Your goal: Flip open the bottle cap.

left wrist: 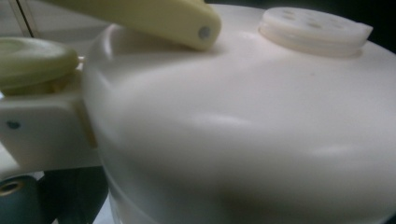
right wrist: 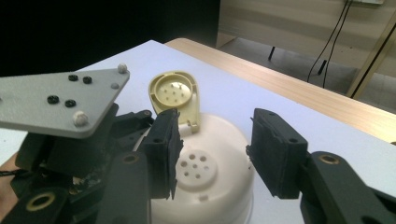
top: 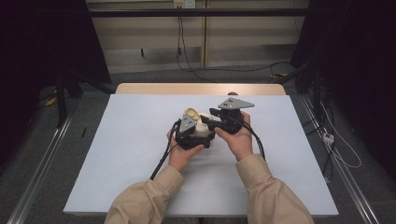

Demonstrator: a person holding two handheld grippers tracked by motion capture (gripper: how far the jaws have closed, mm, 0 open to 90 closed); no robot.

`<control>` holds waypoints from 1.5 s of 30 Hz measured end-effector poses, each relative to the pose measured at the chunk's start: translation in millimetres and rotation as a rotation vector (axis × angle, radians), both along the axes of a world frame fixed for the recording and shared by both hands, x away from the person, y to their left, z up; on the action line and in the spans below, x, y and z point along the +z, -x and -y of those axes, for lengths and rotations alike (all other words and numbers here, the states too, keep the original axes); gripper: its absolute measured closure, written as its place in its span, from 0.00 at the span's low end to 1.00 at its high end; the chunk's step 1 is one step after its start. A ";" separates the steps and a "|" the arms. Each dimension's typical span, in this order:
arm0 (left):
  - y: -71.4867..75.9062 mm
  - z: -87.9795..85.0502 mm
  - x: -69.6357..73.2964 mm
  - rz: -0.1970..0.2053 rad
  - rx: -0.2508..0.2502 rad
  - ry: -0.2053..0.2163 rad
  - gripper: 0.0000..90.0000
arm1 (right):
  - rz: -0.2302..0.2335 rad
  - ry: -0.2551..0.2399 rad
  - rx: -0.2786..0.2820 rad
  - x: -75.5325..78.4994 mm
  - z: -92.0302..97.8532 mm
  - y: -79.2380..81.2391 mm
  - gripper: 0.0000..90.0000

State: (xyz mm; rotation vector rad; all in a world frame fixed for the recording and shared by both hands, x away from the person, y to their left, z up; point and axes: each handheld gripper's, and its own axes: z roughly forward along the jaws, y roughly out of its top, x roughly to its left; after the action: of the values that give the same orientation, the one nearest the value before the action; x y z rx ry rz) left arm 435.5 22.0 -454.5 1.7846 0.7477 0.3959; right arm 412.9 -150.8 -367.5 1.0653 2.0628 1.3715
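White table (top: 116, 154) bears a cream jar (top: 203, 129) clamped in the left gripper (top: 198, 135), its flip lid (right wrist: 175, 98) up, sieve spout (right wrist: 198, 171) between the right gripper's (right wrist: 212, 158) parted jaws.

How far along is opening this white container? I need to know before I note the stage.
Done: the yellow flip cap stands hinged up, baring the perforated spout on the white container. In hand: the left gripper is against the container's side, though whether it grips is unclear; the right gripper stands open, jaws either side of the spout, touching nothing. Left: probably backing the right gripper away.
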 end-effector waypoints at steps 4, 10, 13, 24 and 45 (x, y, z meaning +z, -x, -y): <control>2.6 -0.3 0.4 0.005 0.007 -0.007 0.05 | -0.001 -0.002 -0.010 -1.0 2.9 2.5 0.49; 2.1 0.2 -1.0 -0.013 0.010 -0.003 0.05 | 0.002 -0.012 -0.032 -1.5 8.8 6.3 0.40; 1.9 -0.5 -0.8 -0.017 0.004 -0.005 0.05 | 0.009 -0.014 -0.034 -0.8 11.5 7.6 0.38; 3.9 -3.9 -2.4 -0.073 0.003 -0.007 0.03 | 0.009 -0.014 -0.048 -3.1 17.5 11.6 0.34; 30.4 -29.6 8.9 -0.033 -0.051 -0.063 0.05 | 0.000 -0.042 -0.031 -13.3 31.9 33.3 0.22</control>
State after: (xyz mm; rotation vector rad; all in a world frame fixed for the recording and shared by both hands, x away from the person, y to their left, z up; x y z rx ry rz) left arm 405.1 51.6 -445.6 1.8694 0.7185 0.3598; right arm 379.5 -182.7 -380.7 1.1102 2.0171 1.4046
